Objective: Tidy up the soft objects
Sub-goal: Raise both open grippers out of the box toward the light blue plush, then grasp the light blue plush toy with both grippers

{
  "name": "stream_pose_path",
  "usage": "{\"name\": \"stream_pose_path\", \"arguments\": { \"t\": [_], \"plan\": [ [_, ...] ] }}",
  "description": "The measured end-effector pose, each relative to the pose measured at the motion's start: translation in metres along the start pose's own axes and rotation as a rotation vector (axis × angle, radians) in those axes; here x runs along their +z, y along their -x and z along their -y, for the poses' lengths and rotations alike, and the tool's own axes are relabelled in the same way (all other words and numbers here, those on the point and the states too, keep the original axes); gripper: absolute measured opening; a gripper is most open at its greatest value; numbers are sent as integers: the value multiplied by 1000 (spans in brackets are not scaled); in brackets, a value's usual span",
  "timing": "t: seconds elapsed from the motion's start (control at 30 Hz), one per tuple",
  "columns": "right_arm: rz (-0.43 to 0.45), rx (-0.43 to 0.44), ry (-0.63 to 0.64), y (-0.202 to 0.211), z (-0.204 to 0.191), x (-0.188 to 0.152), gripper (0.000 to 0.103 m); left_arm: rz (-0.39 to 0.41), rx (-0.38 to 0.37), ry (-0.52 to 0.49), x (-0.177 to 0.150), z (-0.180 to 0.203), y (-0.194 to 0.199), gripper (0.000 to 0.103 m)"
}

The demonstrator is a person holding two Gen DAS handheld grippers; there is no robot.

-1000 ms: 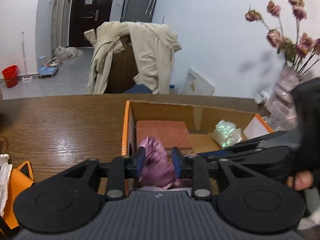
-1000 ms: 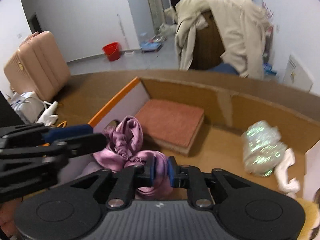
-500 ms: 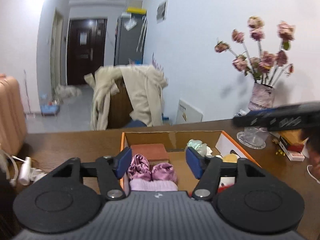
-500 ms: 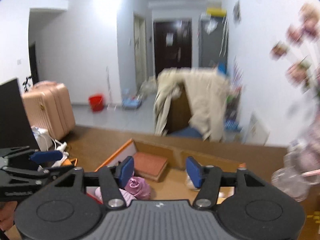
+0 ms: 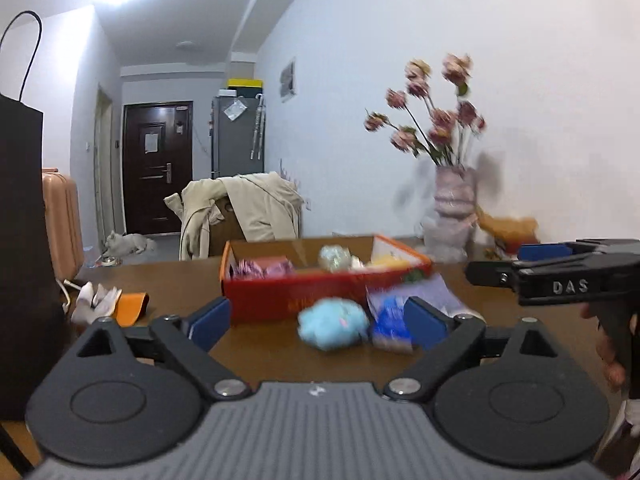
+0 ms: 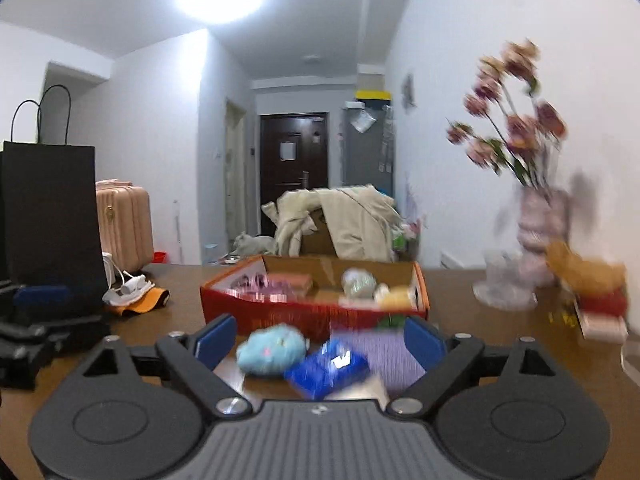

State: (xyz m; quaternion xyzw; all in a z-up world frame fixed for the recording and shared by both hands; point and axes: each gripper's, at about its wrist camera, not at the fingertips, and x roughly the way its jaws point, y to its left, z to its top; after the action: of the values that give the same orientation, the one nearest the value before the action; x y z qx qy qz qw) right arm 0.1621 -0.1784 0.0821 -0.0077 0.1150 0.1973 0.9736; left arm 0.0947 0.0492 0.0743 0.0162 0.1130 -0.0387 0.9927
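Note:
An open cardboard box with a red front wall (image 5: 280, 300) (image 6: 280, 314) stands on the wooden table. It holds purple cloth (image 5: 260, 269) (image 6: 256, 282), a pale shiny bundle (image 5: 334, 258) (image 6: 358, 282) and a yellow soft thing (image 6: 396, 296). In front of the box lie a light blue plush (image 5: 332, 322) (image 6: 272, 350), a blue packet (image 5: 390, 320) (image 6: 328, 370) and a lilac cloth (image 6: 376, 350). My left gripper (image 5: 318, 322) is open and empty, low over the table before the plush. My right gripper (image 6: 320, 340) is open and empty too; it also shows at the right of the left wrist view (image 5: 560, 276).
A vase of dried roses (image 5: 454, 216) (image 6: 536, 240) stands at the back right, with an orange plush (image 6: 584, 272) beside it. A black paper bag (image 5: 24, 240) (image 6: 52, 220) stands at the left. White cloth and an orange item (image 5: 108, 302) (image 6: 136, 296) lie left of the box.
Both grippers let go of the purple cloth, opened wide and pulled back from the box. The cloth stays in the box.

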Motion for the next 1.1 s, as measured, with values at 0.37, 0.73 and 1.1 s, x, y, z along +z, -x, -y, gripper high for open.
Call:
{"name": "stream_pose_path", "arguments": {
  "t": [0.37,0.73,1.1],
  "plan": [
    [-86,-15,-26,27,-18,-50,95,-51,-14,32,-33,9,23,98],
    [-91,-33,-49,17,-4,-48,95,-86,-21,39,-29,11,0,98],
    [-111,-36,-81,-40,24,-17,85,-152,-55,72,-2,3,-94,96]
  ]
}}
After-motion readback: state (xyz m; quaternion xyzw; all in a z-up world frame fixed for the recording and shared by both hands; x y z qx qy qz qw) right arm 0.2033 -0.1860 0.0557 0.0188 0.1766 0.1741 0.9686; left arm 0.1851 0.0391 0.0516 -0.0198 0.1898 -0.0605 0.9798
